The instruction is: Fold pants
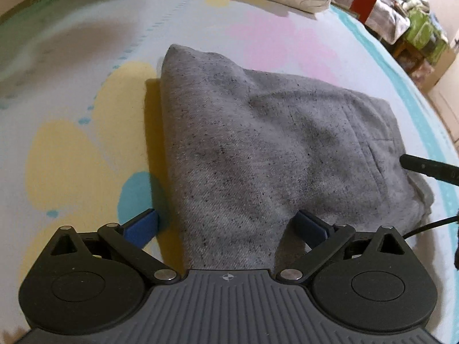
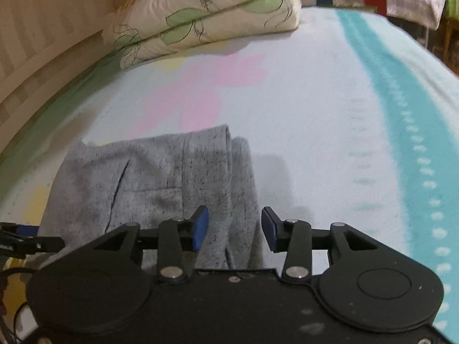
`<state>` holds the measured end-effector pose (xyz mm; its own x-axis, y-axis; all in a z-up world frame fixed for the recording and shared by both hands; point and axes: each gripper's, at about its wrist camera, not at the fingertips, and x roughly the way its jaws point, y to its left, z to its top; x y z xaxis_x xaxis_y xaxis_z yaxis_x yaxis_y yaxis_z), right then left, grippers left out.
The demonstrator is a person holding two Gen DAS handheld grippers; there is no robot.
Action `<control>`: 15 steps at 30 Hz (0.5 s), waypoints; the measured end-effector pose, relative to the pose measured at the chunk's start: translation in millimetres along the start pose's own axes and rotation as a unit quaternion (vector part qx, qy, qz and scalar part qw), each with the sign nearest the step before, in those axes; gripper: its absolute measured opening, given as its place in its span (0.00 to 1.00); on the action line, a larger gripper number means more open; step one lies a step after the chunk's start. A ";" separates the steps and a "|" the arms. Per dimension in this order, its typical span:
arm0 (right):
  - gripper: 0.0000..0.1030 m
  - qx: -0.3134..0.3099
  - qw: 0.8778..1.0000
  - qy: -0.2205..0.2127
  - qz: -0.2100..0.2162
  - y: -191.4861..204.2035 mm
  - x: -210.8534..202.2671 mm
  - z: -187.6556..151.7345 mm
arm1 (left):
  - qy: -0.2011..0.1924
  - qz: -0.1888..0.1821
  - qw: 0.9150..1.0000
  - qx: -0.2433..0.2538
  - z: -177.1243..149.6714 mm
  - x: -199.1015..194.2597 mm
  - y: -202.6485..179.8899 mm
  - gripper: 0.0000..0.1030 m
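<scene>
Grey pants (image 1: 258, 149) folded into a compact stack on the patterned bedsheet (image 1: 71, 132), apparently for a last tidy or release. Left gripper (image 1: 226, 226) spread wide, near left corner of the stack between the pads, no pinch visible. Right gripper (image 2: 235, 228) partly parted astride the right folded edge, fabric loose between. Bare sheet right of those jaws; folded quilt (image 2: 206, 20) far ahead.

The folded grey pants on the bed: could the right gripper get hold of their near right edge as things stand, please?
Probably yes. The right gripper has its jaws apart with the layered edge of the grey pants lying between and beneath its blue pads, nothing covering it. The left gripper sits open at the other side, out of the way.
</scene>
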<state>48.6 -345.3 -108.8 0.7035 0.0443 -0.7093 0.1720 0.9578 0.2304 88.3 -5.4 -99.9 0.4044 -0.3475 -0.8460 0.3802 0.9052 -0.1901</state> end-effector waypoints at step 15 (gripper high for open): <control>0.57 0.084 0.993 -0.010 0.085 -33.3 23.0 -3.4 | -0.026 -0.028 0.999 0.014 13.2 10.6 2.2 0.99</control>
<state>56.8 -375.1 -135.0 0.7453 0.1941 -0.6379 0.1607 0.8762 0.4544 104.5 -10.4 -102.7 0.4236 -0.4105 -0.8075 0.4262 0.8769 -0.2222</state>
